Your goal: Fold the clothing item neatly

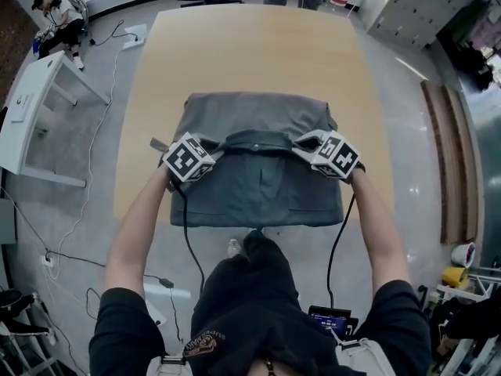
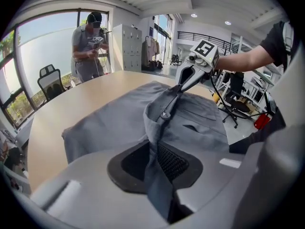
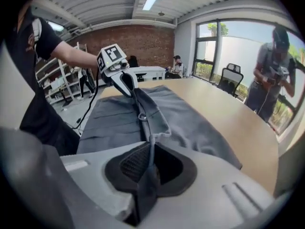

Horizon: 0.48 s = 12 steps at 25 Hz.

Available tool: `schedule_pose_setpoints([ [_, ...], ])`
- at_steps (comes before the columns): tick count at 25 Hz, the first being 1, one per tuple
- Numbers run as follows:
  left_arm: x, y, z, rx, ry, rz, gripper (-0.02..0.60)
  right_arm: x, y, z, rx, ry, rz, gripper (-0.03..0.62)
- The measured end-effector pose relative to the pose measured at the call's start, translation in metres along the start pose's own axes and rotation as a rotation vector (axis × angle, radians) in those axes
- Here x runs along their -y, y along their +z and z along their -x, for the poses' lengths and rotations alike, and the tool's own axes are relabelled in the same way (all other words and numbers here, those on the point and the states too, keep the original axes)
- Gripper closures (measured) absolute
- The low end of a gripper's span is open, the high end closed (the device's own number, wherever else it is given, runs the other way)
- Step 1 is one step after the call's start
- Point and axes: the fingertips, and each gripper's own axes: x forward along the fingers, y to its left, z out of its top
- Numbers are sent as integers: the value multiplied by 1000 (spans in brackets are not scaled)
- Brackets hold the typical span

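The left gripper (image 1: 218, 152) and right gripper (image 1: 304, 142) sit at the left and right ends of a raised fold running across the grey garment (image 1: 258, 198). In the head view, the garment lies spread on the near half of the wooden table (image 1: 250, 45) and reaches its near edge. In the left gripper view, the jaws stand almost together, with a ridge of the cloth clamped between them. In the right gripper view, the jaws likewise stand nearly together, gripping a thin pleat of the same cloth.
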Motion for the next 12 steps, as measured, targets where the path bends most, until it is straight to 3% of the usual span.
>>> schedule_pose_setpoints([
  [7, 31, -43, -8, -77, -6, -83, 482, -53, -52, -23, -182, 52, 91, 505],
  [12, 59, -39, 9, -86, -204, -116, 477, -76, -75, -8, -261, 127, 104, 503],
])
